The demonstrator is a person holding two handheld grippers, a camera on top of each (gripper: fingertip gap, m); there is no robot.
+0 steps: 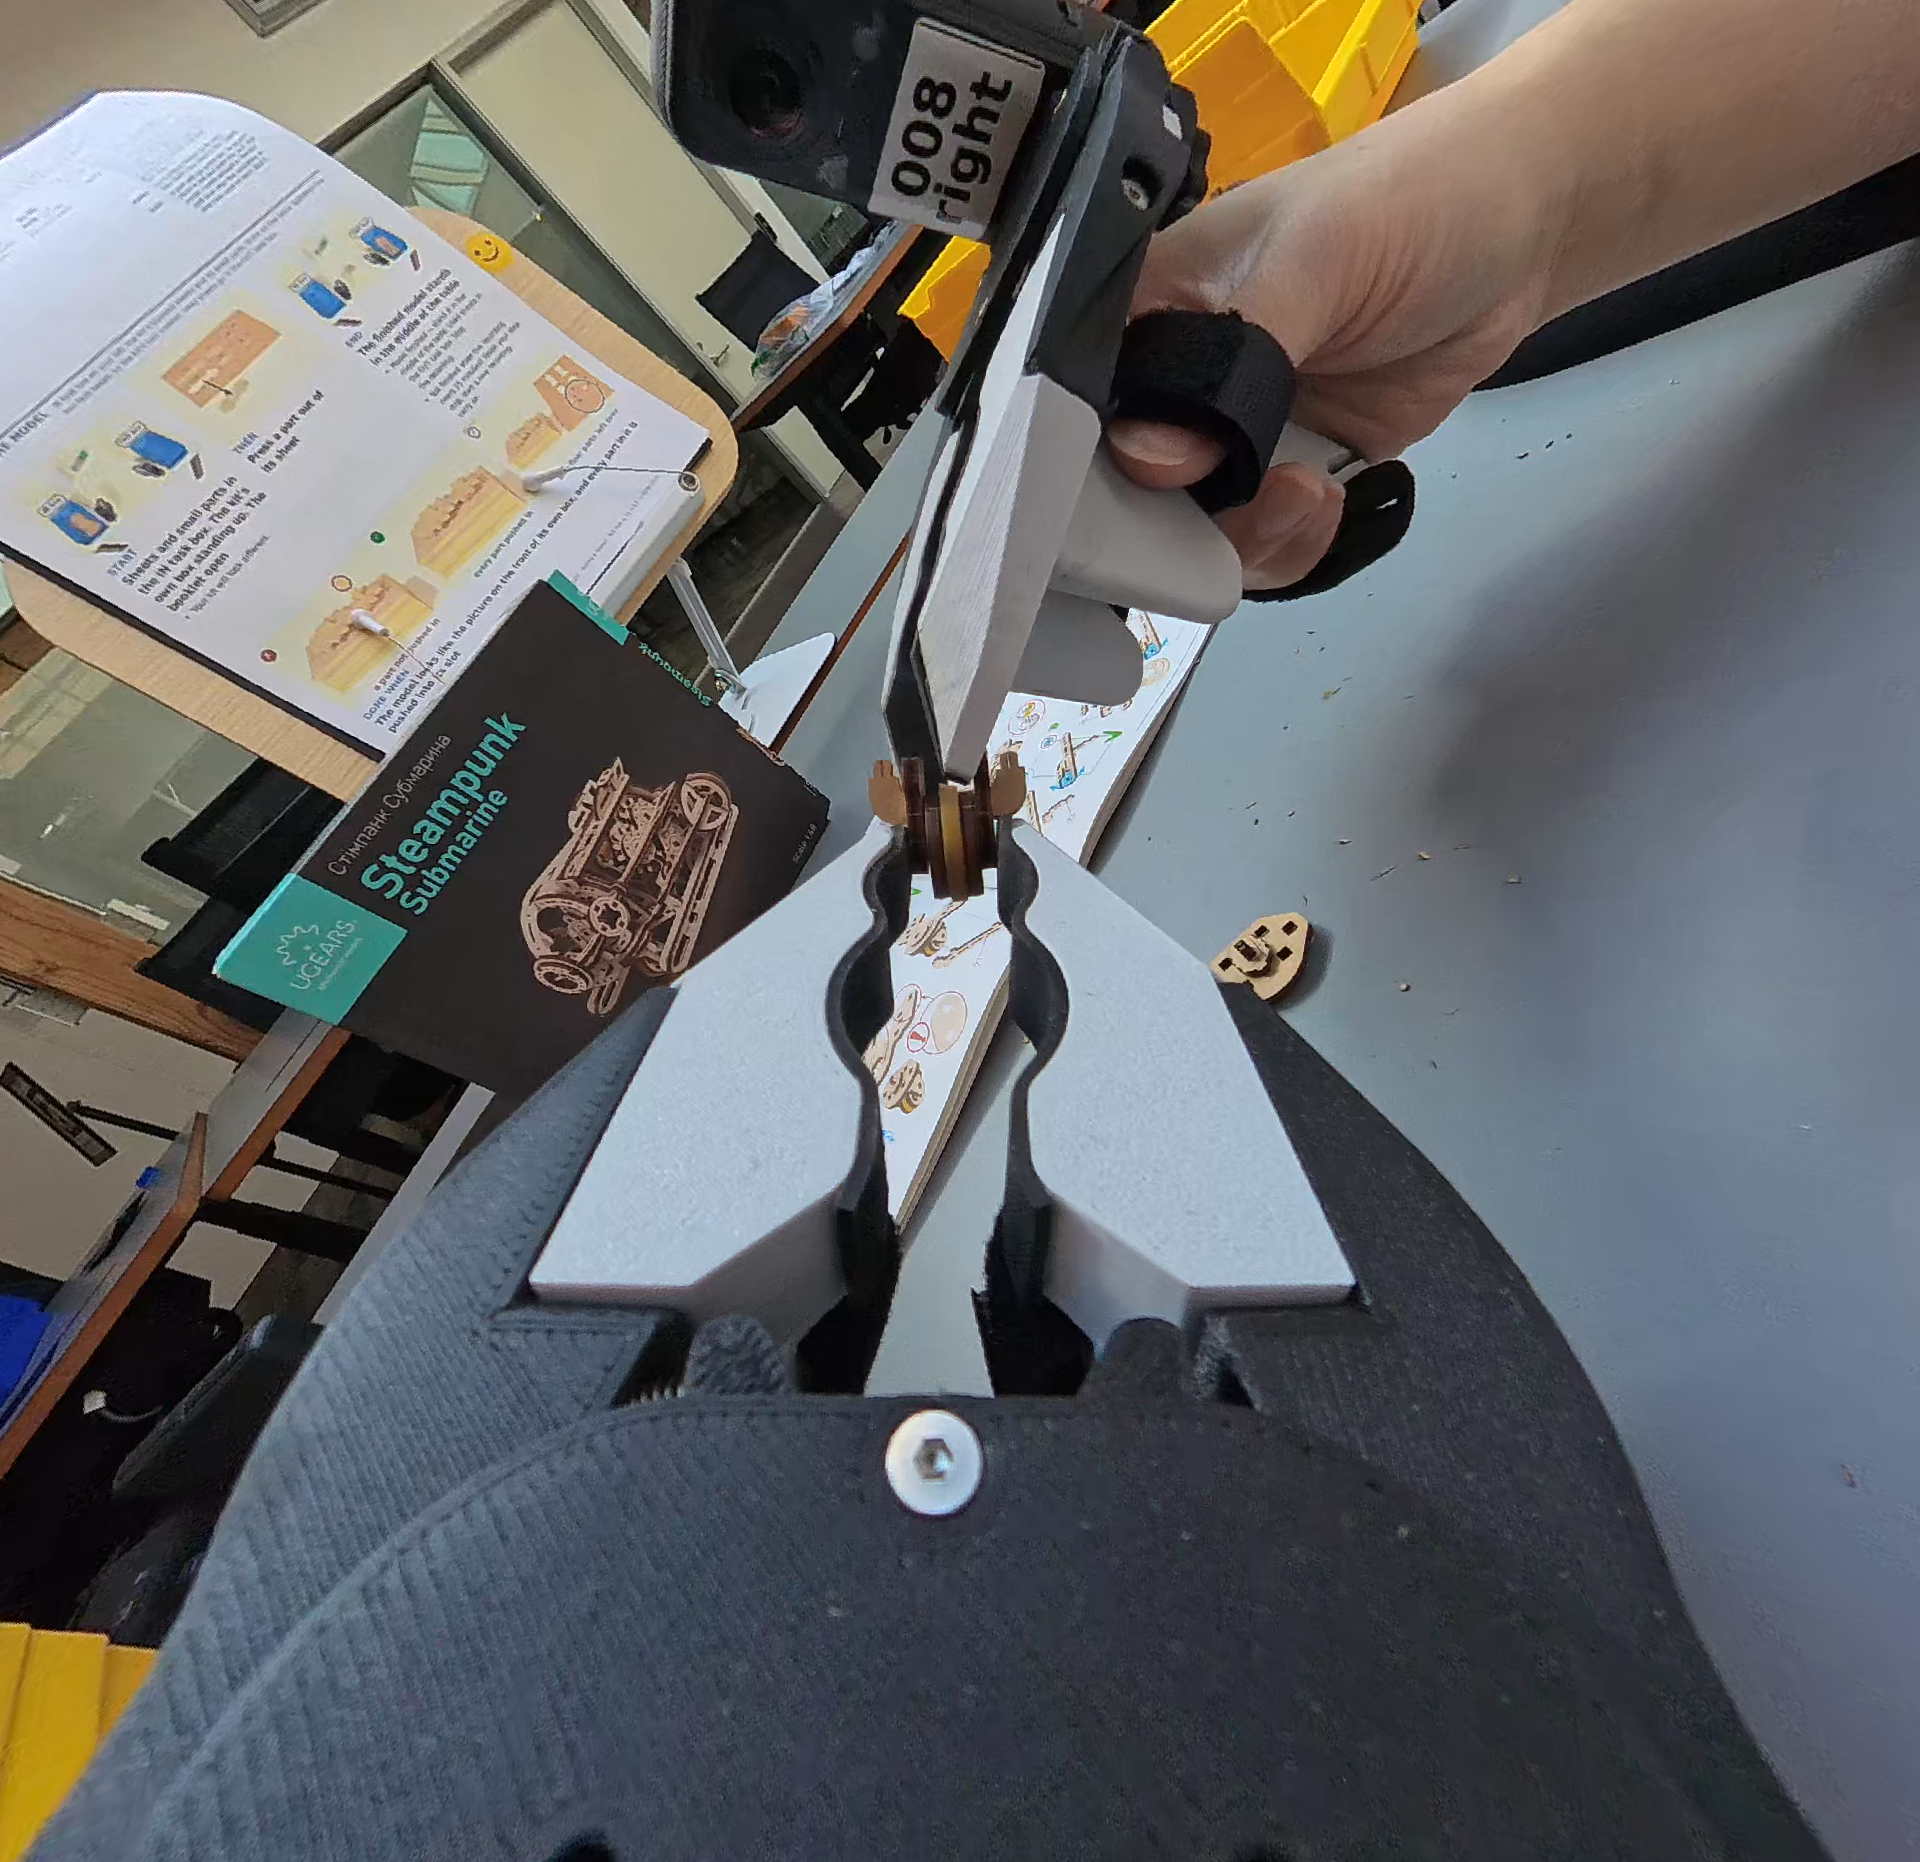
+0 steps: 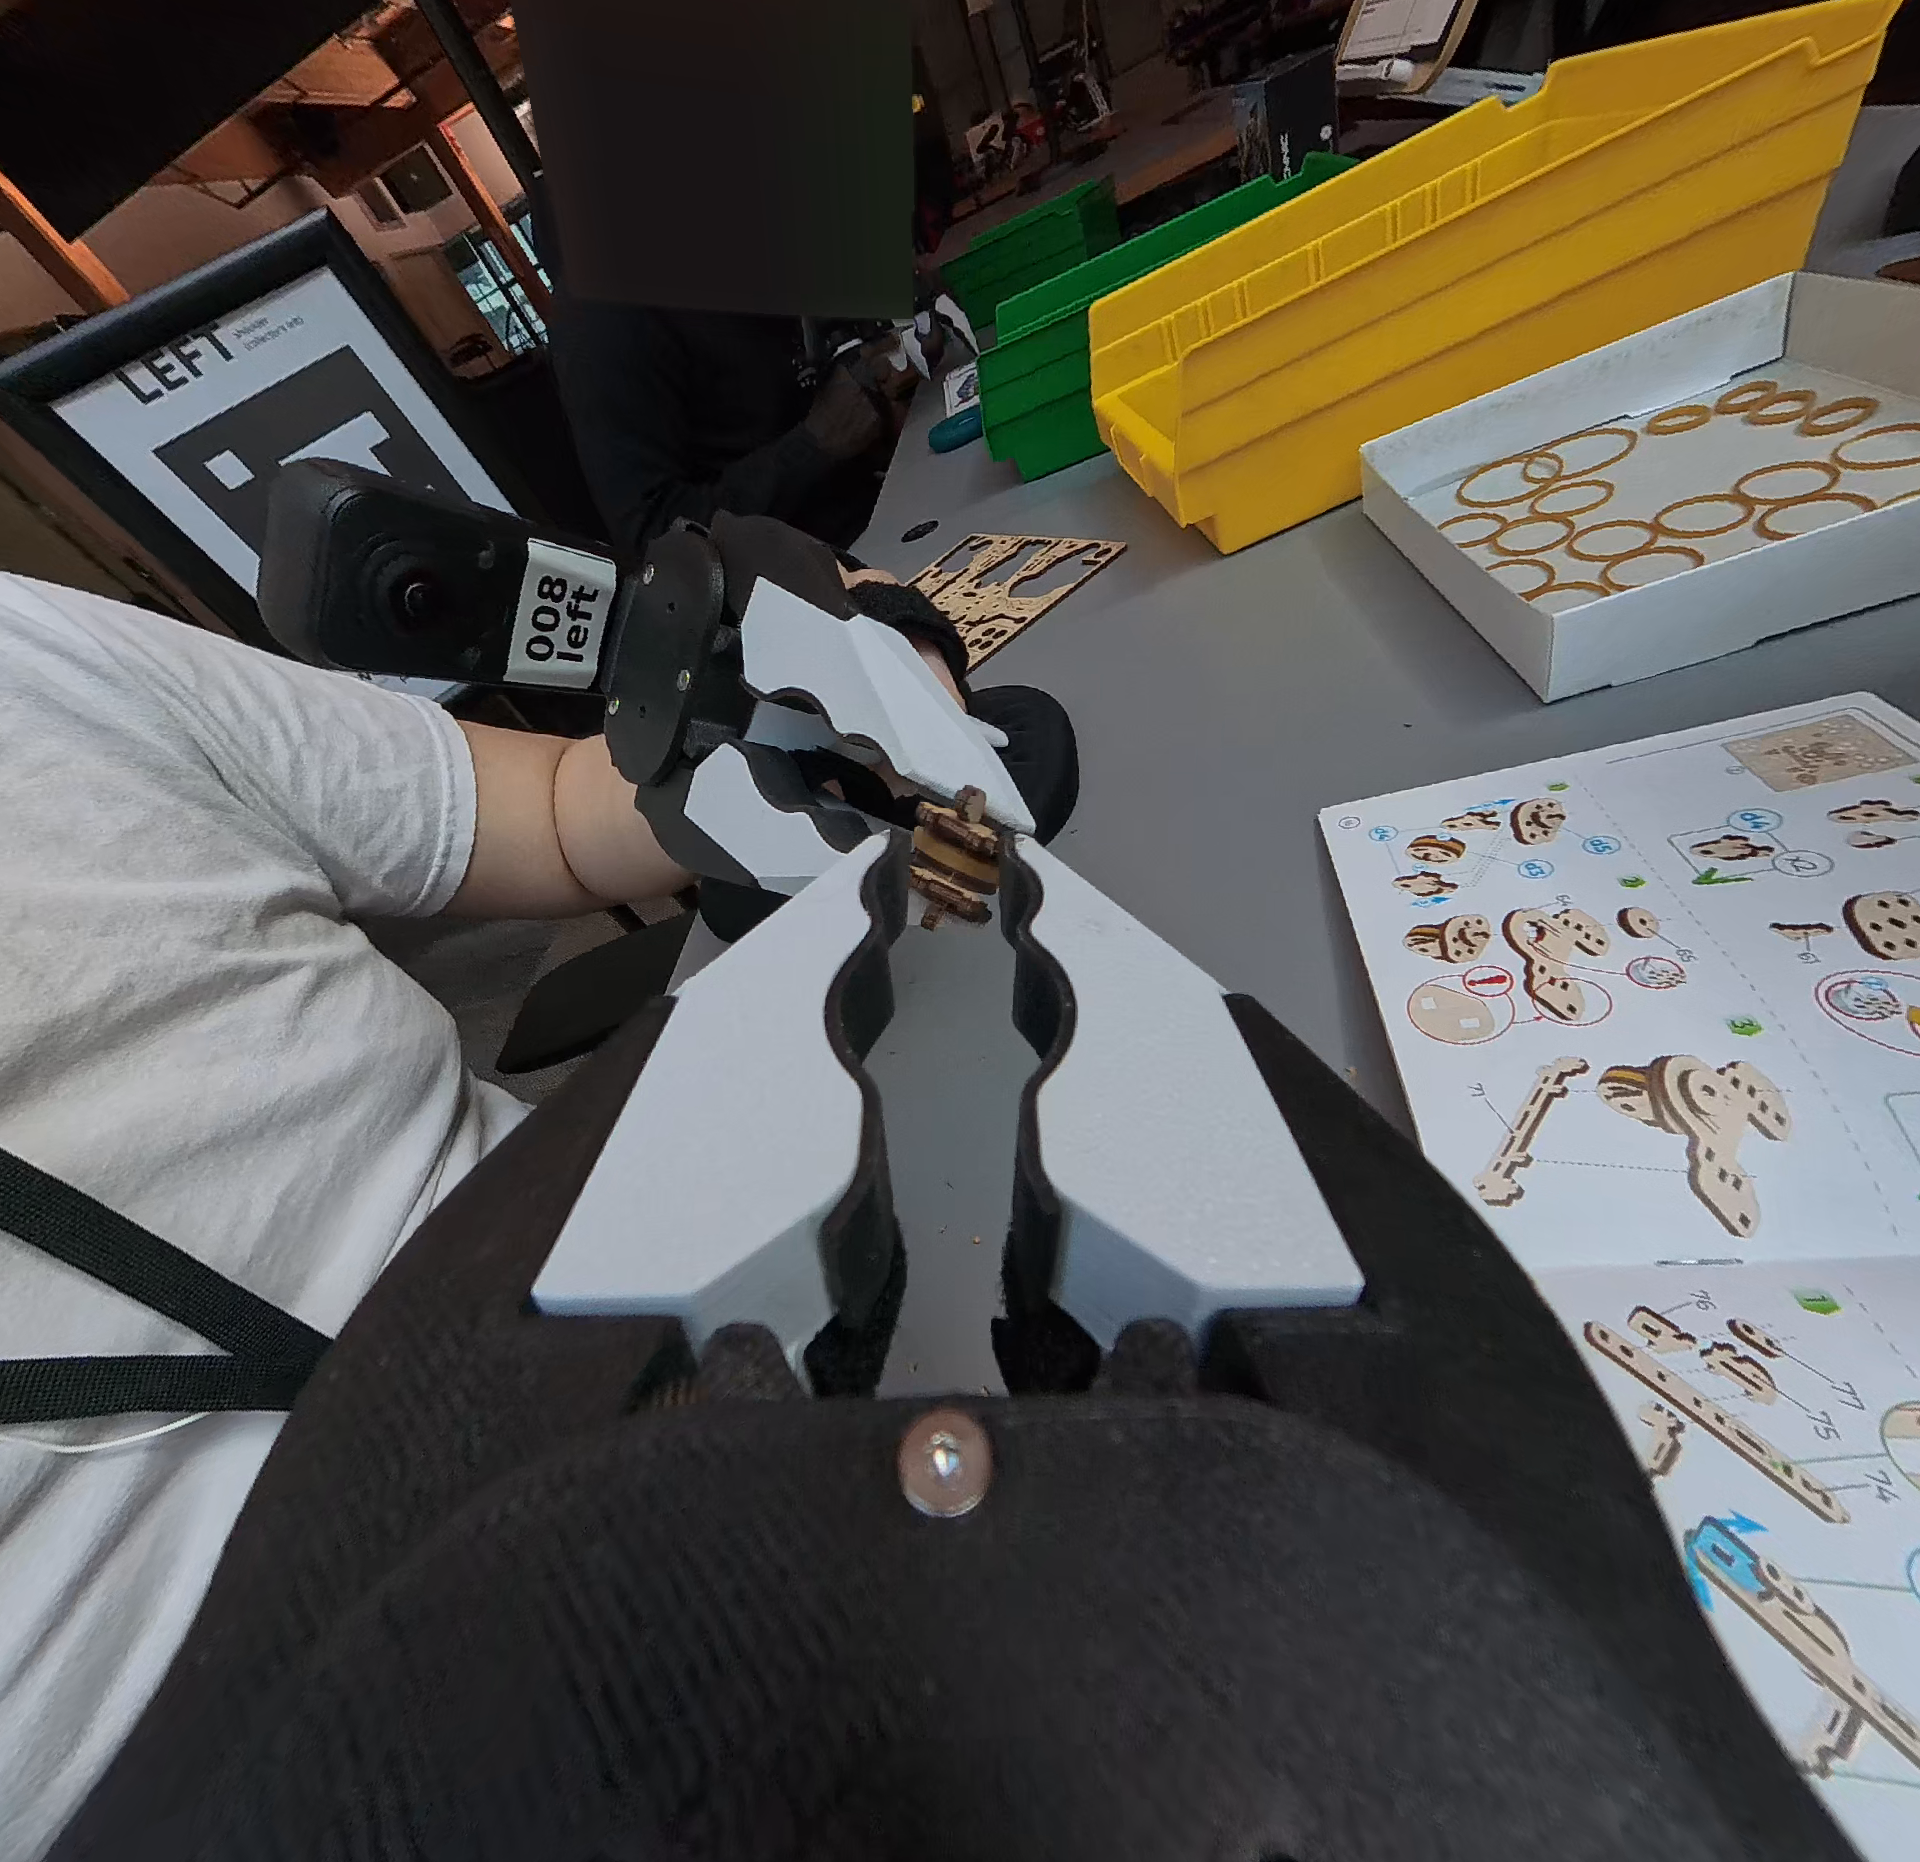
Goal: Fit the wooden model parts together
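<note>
Left gripper (image 1: 948, 856) and right gripper (image 2: 951, 856) both clamping wooden assembly (image 1: 943, 825), held above grey table (image 1: 1558, 877)

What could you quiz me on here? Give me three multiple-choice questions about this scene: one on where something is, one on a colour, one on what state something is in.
1. Where is the loose wooden piece?
A. on the grey table, right of the left gripper
B. inside the yellow bin
C. on top of the model box

2. What colour is the bin next to the white tray of wooden rings?
A. blue
B. yellow
C. red

3. What state is the small wooden assembly in?
A. lying flat on the manual
B. dropped on the floor
C. pinched by both grippers above the table

Answers: 1 A, the left wrist view shows it lying alone on the tabletop. 2 B, the right wrist view shows a yellow bin beside the tray. 3 C, the tips of the right gripper and the left one meet on it.
</note>
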